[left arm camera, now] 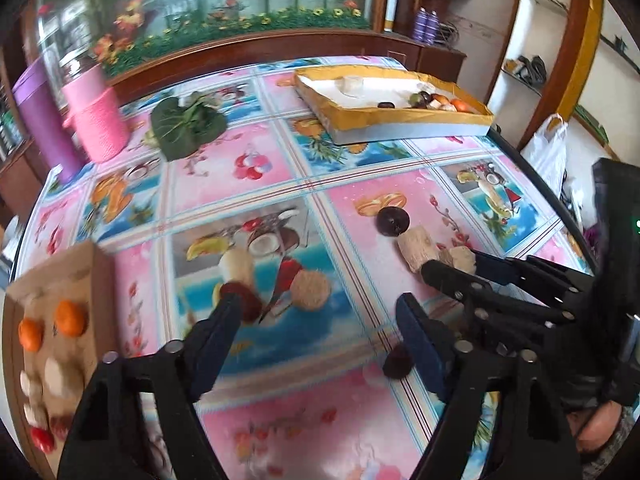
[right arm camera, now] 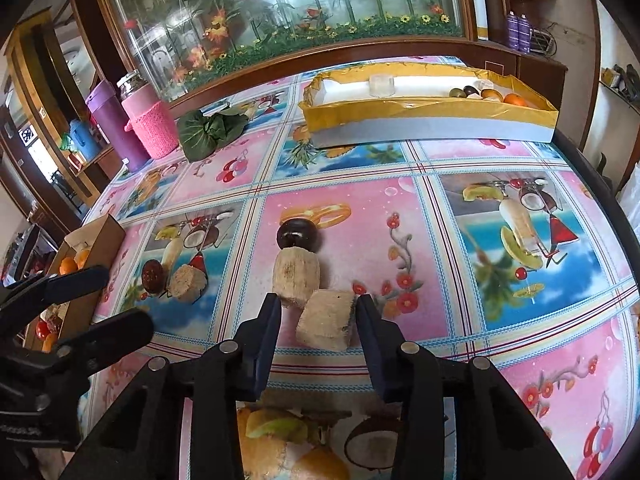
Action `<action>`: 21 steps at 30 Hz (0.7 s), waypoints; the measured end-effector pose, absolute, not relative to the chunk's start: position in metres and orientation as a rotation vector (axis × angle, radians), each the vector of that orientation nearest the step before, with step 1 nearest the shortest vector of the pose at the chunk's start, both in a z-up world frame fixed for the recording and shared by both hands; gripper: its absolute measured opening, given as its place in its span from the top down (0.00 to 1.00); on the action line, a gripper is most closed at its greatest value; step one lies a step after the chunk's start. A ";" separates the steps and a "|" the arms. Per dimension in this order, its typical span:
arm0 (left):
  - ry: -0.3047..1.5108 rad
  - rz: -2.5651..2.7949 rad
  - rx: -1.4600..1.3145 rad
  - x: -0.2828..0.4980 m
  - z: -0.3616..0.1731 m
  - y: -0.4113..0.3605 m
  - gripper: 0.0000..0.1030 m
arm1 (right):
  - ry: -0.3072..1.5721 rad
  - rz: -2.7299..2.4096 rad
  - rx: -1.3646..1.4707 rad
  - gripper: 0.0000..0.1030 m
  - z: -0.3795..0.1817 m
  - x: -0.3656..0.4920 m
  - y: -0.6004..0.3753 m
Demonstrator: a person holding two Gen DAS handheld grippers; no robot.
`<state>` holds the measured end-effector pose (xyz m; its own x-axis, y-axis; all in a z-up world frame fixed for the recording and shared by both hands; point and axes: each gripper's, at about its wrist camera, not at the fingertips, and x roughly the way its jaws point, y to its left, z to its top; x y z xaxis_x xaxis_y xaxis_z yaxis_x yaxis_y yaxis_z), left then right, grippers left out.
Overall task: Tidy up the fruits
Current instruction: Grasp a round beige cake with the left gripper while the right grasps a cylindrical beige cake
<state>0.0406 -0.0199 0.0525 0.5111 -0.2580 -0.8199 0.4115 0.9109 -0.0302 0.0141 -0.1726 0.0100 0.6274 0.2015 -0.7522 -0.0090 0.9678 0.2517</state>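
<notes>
The right tool was spread wide with its fingers on either side of a pale cut chunk lying on the bench, not clamped on it; a second pale chunk touched it, with a dark round fruit just beyond. The left tool was released and empty over the bench, near a fuzzy pale chunk and a dark fruit. Sorted fruits sat in the cardboard tray at left and the yellow-rimmed box at the far side.
</notes>
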 end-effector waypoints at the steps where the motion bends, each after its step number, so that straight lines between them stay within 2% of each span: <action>1: 0.959 -0.404 0.197 0.046 0.048 -0.024 0.38 | 0.884 0.120 0.234 0.61 0.010 0.014 -0.173; 3: 0.976 -0.403 0.225 0.056 0.039 -0.029 0.44 | 0.880 0.109 0.227 0.67 0.011 0.013 -0.172; 9: 1.014 -0.405 0.244 0.065 0.019 -0.032 0.58 | 0.877 0.116 0.227 0.70 0.012 0.010 -0.172; 10: 1.012 -0.411 0.244 0.065 0.019 -0.033 0.68 | 0.878 0.119 0.228 0.71 0.012 0.010 -0.172; 12: 1.011 -0.399 0.246 0.065 0.019 -0.033 0.75 | 0.876 0.123 0.229 0.72 0.013 0.010 -0.171; 21: 0.949 -0.396 0.131 0.040 0.051 -0.018 0.74 | 0.869 0.159 0.251 0.73 0.015 0.006 -0.171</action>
<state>0.0397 -0.0179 0.0513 0.5166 -0.2723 -0.8118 0.3859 0.9204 -0.0632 0.0062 -0.1711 0.0150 0.6364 0.2392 -0.7333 -0.0363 0.9589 0.2813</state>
